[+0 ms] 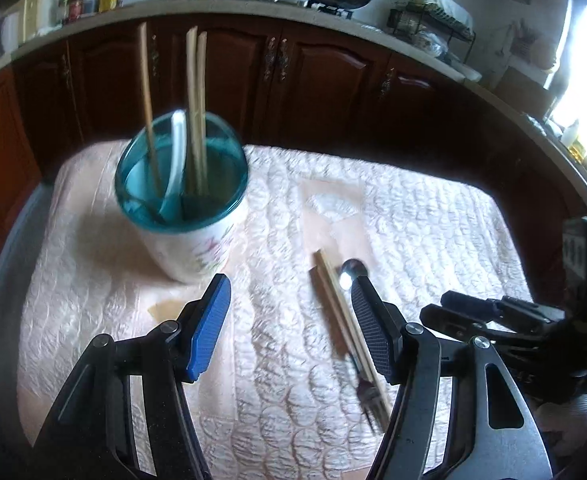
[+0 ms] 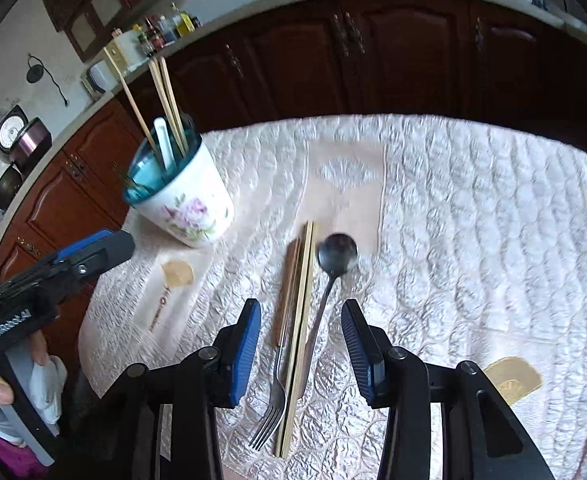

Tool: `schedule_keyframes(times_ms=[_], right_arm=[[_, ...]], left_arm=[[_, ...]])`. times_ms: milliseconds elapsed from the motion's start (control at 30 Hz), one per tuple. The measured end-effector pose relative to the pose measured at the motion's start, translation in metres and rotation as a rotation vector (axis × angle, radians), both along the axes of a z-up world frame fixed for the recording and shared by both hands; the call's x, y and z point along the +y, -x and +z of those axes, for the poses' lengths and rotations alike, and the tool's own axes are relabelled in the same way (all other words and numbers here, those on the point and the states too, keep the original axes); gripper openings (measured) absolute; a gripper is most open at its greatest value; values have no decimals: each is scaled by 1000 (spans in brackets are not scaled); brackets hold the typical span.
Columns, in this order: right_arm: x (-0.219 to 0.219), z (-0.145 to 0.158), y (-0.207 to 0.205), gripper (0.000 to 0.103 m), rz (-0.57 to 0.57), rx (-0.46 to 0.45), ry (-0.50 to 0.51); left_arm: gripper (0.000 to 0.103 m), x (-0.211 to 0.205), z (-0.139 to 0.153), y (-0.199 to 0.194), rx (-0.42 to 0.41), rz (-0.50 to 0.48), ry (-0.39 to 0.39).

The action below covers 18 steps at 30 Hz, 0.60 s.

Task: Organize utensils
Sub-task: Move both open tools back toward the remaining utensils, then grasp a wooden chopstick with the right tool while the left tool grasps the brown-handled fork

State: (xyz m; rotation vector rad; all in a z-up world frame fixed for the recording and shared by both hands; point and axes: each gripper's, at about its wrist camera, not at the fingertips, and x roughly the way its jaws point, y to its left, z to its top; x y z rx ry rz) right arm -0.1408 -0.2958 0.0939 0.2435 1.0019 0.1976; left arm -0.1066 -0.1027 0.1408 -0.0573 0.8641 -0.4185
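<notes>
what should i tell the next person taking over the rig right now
Left gripper: open, empty, hovering just right of the cup.
Right gripper: open, empty, over the loose utensils with its fingers on either side of them.
Done: three chopsticks and a white spoon stand in the cup.
Left: on the tablecloth lie a fork, a pair of chopsticks, a metal spoon and a brown stick-like piece beside them, too blurred to identify. These probably go into the cup next.
</notes>
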Motion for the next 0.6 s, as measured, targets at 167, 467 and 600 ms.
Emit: schedule_keyframes(times_ms=[167, 467, 600], right_arm=[[15, -33, -22, 26, 38, 57, -7], [16, -74, -63, 17, 26, 138, 7], [20, -81, -77, 13, 41, 153, -22]], left_arm=[[63, 7, -20, -2, 49, 13, -21], [63, 18, -40, -12, 97, 39, -28], [63, 15, -48, -19, 120, 38, -28]])
